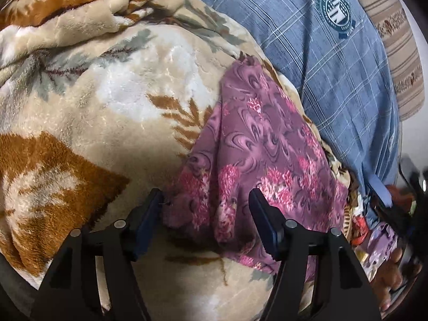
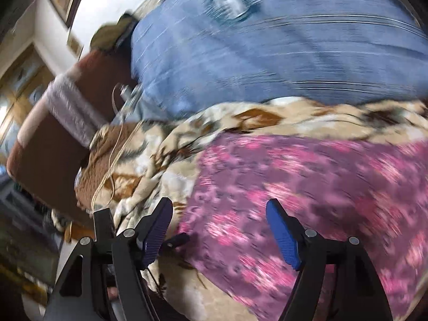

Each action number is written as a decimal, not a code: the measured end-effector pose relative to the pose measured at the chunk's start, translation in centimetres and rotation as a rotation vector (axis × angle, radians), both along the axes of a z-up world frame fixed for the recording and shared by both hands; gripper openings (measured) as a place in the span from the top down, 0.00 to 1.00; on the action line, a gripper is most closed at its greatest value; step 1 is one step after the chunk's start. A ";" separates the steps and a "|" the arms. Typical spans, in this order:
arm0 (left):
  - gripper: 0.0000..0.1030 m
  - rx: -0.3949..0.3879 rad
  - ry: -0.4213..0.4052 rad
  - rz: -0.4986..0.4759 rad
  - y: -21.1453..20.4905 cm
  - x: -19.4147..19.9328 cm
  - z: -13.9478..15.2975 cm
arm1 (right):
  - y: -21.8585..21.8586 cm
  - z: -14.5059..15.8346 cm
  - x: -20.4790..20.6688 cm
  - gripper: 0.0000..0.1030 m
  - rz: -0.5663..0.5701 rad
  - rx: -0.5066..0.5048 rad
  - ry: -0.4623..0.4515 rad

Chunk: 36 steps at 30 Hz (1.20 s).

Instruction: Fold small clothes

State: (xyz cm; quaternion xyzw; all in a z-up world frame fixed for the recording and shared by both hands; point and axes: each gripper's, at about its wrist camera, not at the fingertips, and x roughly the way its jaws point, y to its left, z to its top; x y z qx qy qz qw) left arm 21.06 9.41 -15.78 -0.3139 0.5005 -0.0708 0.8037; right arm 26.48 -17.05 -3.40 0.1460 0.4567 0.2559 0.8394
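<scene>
Purple floral cloth (image 1: 256, 144) on blanket (image 1: 107, 107), left claw (image 1: 206, 203) spread over its edge, right claw (image 2: 219, 214) likewise apart

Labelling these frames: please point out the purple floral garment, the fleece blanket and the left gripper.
purple floral garment (image 1: 256, 139): left wrist view, middle of cloth.
fleece blanket (image 1: 107, 101): left wrist view, bare pale patch.
left gripper (image 1: 204, 200): left wrist view, between fingertips.

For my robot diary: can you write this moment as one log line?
left gripper: open over purple floral cloth | right gripper: open | cloth on leaf-print blanket
</scene>
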 end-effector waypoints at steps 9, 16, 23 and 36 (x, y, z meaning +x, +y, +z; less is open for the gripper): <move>0.77 -0.069 0.035 -0.051 0.4 0.5 -0.6 | 9.0 -5.0 7.3 0.28 0.219 -0.090 0.266; 0.88 -0.177 -0.025 -0.072 1.0 0.2 0.8 | 13.5 -8.7 11.5 0.29 0.194 -0.258 0.403; 0.89 -0.111 -0.161 -0.122 -0.8 -0.6 3.8 | 17.3 -11.2 13.3 0.31 0.269 -0.419 0.461; 0.89 -0.045 -0.198 -0.125 -2.1 -0.2 5.2 | 15.2 -10.6 13.1 0.87 0.248 -0.471 0.371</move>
